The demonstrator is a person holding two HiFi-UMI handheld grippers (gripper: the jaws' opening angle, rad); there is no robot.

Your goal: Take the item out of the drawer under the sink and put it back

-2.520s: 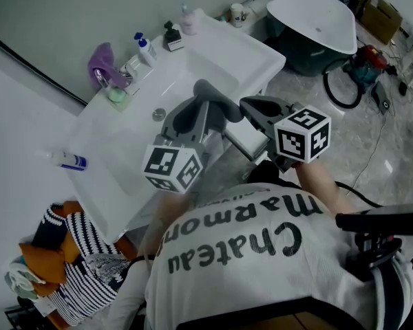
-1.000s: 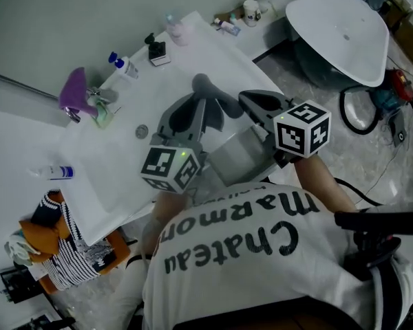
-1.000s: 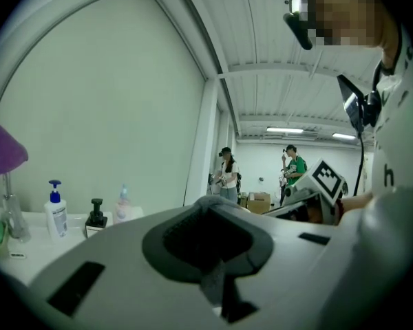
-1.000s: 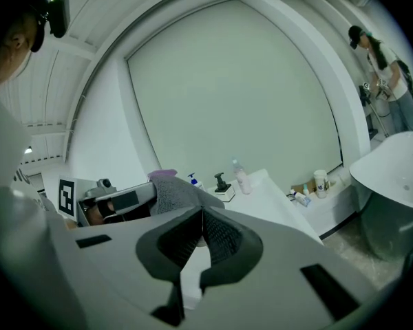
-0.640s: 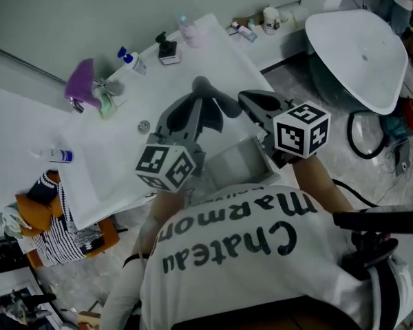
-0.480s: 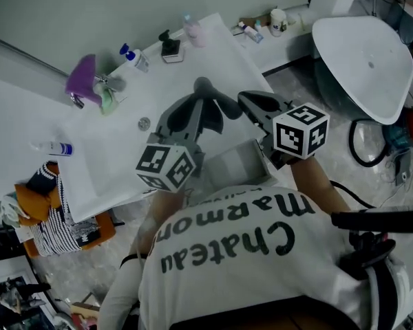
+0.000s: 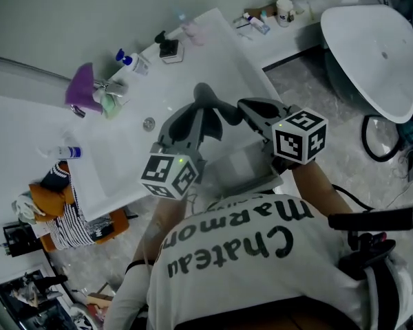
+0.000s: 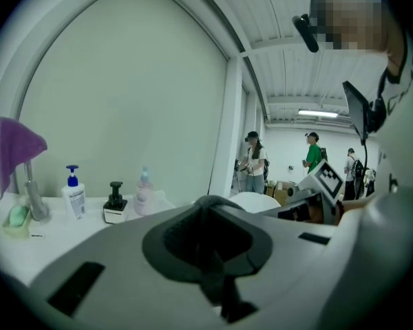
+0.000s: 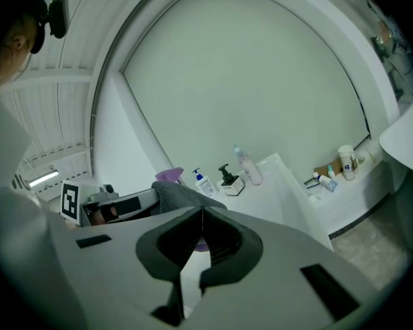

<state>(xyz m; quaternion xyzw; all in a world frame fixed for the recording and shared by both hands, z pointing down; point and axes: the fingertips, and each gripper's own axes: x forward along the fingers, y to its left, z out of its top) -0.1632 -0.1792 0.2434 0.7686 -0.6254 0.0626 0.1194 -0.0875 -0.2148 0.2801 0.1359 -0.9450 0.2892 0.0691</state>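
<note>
In the head view the drawer (image 7: 242, 168) under the white sink counter (image 7: 213, 53) stands pulled out, a grey open box just in front of the person's chest. I cannot make out what lies in it. My left gripper (image 7: 203, 90) hovers over the counter's front edge, its jaws shut with nothing between them; in the left gripper view the left gripper (image 8: 210, 202) shows its tips meeting. My right gripper (image 7: 243, 106) floats beside it above the drawer's far end, also shut and empty. In the right gripper view the right gripper (image 9: 202, 212) points at the counter.
A purple cloth (image 7: 81, 88) hangs on the faucet, with a pump bottle (image 7: 129, 60), a black dispenser (image 7: 168, 47) and a pink bottle (image 7: 186, 26) along the wall. A white tub (image 7: 378, 43) stands on the floor at right, a pile of clothes (image 7: 55, 208) at left. Several people (image 8: 256, 160) stand far off.
Both grippers have sunk a little toward the counter's front edge, staying shut and empty. The head view has swung, so the counter sits further left and more floor shows.
</note>
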